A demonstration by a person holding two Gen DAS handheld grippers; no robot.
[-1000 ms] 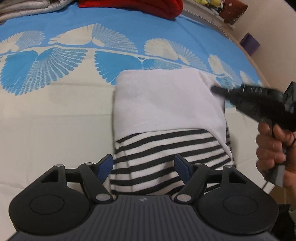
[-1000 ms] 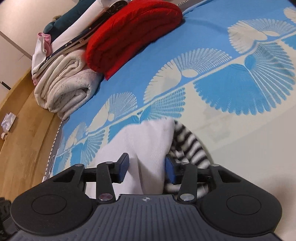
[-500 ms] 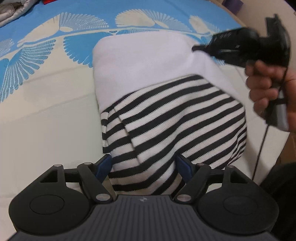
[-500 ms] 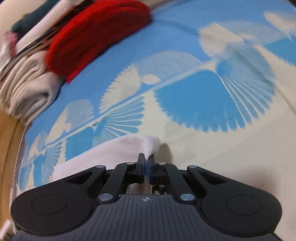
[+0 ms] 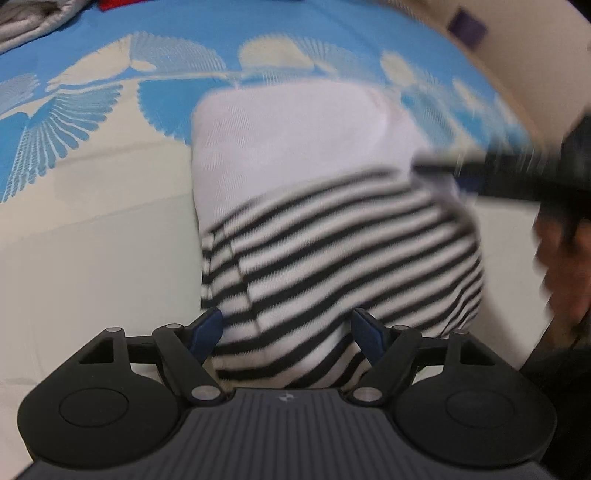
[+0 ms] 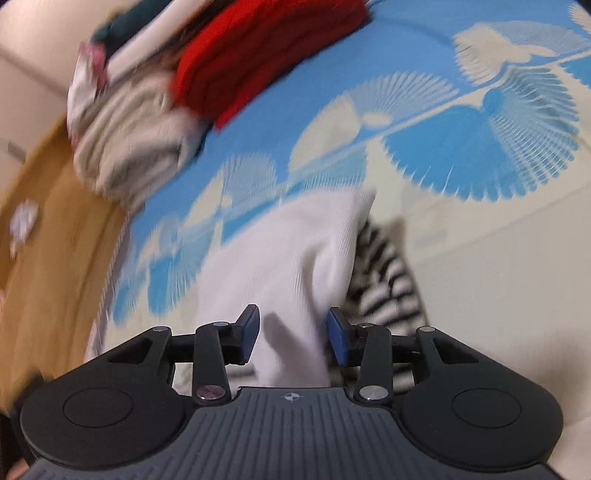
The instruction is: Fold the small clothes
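Observation:
A small garment lies on the blue and cream bed sheet (image 5: 92,229); its white part (image 5: 295,147) is at the far end and its black-and-white striped part (image 5: 332,266) is nearer. My left gripper (image 5: 286,328) is open over the near striped hem, with that fabric between its fingers. My right gripper (image 6: 291,332) has its jaws opening, and the white fabric (image 6: 288,266) lies loose between the pads. In the left wrist view it shows as a dark blur at the garment's right edge, held by a hand (image 5: 565,258).
Folded clothes are stacked at the far end of the bed: a red knit (image 6: 266,55) on top of a beige blanket (image 6: 129,147). A wooden floor (image 6: 44,240) runs beside the bed's edge. A purple object (image 5: 465,26) stands by the wall.
The right gripper, shut on the white corner half a second ago, has opened and pulled back. The left gripper stays spread over the striped hem.

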